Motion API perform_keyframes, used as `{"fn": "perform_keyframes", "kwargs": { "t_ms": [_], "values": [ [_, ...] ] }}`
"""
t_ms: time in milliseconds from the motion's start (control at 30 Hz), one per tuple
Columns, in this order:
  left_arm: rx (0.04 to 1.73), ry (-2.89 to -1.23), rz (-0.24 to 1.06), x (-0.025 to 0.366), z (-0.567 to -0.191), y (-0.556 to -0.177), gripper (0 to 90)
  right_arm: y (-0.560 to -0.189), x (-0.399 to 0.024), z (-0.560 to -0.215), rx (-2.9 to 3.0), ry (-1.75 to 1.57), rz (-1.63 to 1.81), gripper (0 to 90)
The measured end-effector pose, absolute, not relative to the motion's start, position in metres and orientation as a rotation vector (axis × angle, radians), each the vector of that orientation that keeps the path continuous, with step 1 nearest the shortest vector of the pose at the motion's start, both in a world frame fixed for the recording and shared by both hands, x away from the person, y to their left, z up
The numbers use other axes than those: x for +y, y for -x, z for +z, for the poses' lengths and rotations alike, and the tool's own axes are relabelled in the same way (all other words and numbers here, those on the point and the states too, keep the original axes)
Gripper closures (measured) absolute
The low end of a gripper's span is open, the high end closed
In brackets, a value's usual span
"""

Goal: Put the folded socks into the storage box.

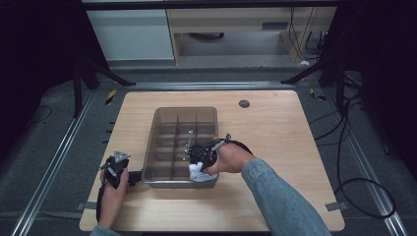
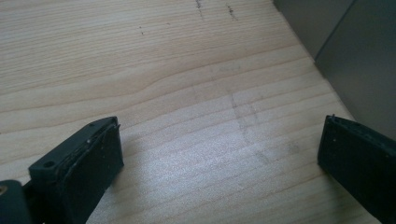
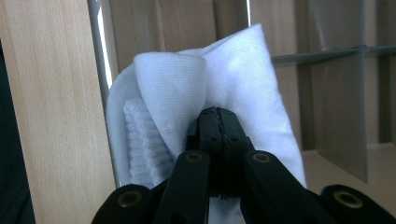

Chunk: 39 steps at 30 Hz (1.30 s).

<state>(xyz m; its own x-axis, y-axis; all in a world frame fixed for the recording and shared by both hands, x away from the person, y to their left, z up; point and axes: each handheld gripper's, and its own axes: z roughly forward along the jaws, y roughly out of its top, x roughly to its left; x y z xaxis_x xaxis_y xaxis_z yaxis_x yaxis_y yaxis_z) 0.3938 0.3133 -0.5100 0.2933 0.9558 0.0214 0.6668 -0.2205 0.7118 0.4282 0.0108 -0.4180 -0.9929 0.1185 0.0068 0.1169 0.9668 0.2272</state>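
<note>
Right gripper [image 1: 199, 164] is down inside the clear divided bin [image 1: 162, 115], at its near right corner, the person's right hand [image 1: 231, 158] and denim sleeve [image 1: 280, 196] reaching in from the lower right. Its fingers [image 3: 218, 123] are pressed together on a white cloth [image 3: 243, 74] — a fold of the fabric is pinched between the tips, the rest bunching up around and above them. In the high view the cloth [image 1: 196, 172] sits in the near right compartment, against the bin's front wall. A ribbed edge of the cloth shows at the left of the fold in the right gripper view; bin dividers stand behind it.

Left gripper [image 1: 114, 169] rests on the table [image 1: 275, 123] just beside the bin's near left corner, held by the left hand [image 1: 112, 194]. Its fingers [image 2: 88, 163] stand wide apart — only bare wood grain between them, the grey bin wall [image 2: 359, 60] at upper right.
</note>
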Motion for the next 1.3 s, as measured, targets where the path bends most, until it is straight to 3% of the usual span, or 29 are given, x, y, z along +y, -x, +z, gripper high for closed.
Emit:
{"fn": "perform_keyframes", "kwargs": {
  "t_ms": [767, 1300],
  "values": [
    [1.446, -1.969, 0.627, 0.313, -0.510, -0.394, 0.0, -0.426, 0.015, -0.430, 3.109, -0.194, 0.317, 90.0],
    [1.442, -1.972, 0.627, 0.313, -0.510, -0.394, 0.0, -0.428, 0.022, -0.394, 3.024, -0.164, 0.426, 90.0]
  ]
}}
